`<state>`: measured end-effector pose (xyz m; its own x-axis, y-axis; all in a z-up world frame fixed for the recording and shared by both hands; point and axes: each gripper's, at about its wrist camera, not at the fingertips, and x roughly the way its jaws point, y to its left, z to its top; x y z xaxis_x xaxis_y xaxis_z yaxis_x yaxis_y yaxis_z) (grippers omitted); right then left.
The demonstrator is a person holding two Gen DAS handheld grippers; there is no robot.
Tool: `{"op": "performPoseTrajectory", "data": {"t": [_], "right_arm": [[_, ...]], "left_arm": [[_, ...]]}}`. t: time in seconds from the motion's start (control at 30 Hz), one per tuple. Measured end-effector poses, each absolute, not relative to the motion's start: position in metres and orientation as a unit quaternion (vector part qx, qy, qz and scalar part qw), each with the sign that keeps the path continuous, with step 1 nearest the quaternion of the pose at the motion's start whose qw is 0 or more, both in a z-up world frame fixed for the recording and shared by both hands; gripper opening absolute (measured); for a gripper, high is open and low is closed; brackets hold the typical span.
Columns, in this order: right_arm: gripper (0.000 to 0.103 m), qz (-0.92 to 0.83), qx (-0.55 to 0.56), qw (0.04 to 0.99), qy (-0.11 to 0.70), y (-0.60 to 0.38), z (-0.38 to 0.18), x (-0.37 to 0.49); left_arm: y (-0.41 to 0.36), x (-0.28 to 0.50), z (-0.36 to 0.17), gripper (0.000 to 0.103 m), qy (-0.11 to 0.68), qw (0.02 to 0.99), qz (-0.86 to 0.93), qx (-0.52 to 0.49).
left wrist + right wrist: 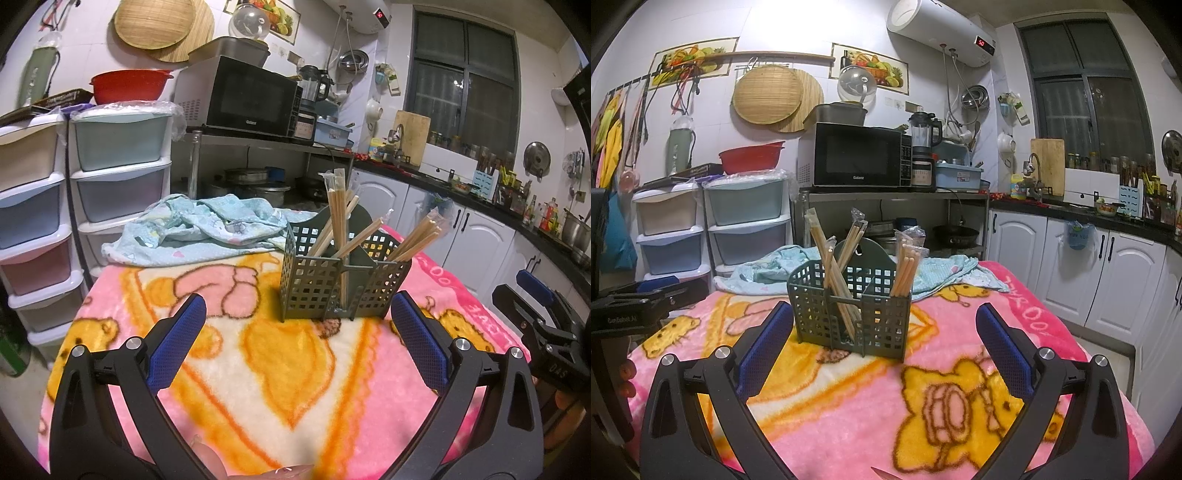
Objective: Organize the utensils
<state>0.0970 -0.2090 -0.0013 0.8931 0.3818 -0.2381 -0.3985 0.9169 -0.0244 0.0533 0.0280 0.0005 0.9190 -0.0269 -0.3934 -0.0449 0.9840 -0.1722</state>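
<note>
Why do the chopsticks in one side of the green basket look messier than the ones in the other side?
In the right wrist view, the left-compartment chopsticks lean different ways and cross each other; the right-compartment chopsticks stand together in one tidy bunch. The left ones spread wide at the top, while the right ones stay close. Both are pale wood, some with clear wrappers on top, and both sit inside the green basket.

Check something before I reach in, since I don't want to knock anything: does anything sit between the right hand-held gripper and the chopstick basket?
Nothing visible does. Only bare pink blanket lies between the open right hand-held gripper and the basket.
</note>
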Motion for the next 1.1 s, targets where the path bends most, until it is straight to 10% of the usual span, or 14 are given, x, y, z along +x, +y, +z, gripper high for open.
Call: {"op": "performPoseTrajectory", "data": {"t": [1.1], "right_arm": [[0.096, 0.201, -0.037, 0.972, 0.117, -0.2078, -0.0021, 0.0972]], "left_arm": [[0.0287, 0.0536, -0.0004, 0.092, 0.205, 0.974, 0.002, -0.092]]}}
